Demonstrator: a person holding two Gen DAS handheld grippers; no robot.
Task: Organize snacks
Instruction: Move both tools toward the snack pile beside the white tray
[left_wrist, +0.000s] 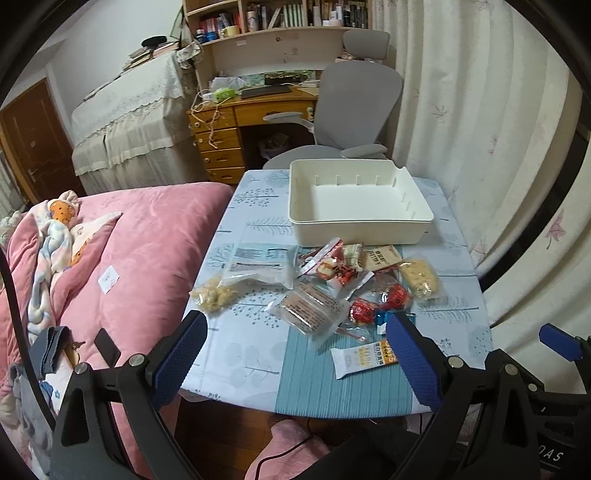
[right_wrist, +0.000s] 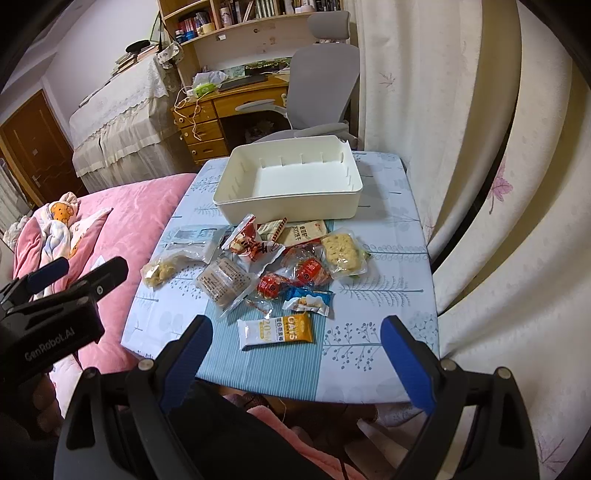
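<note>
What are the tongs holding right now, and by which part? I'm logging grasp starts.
Nothing. The left tongs and the right tongs are both open and empty above the table's near edge; snacks lie untouched.

Beyond you stand a wooden desk (left_wrist: 236, 122) with a grey chair (left_wrist: 354, 107), bookshelves (left_wrist: 280, 16) above, a pink-quilted bed (left_wrist: 140, 251) left, and pale floral curtains (left_wrist: 480, 110) right.
</note>
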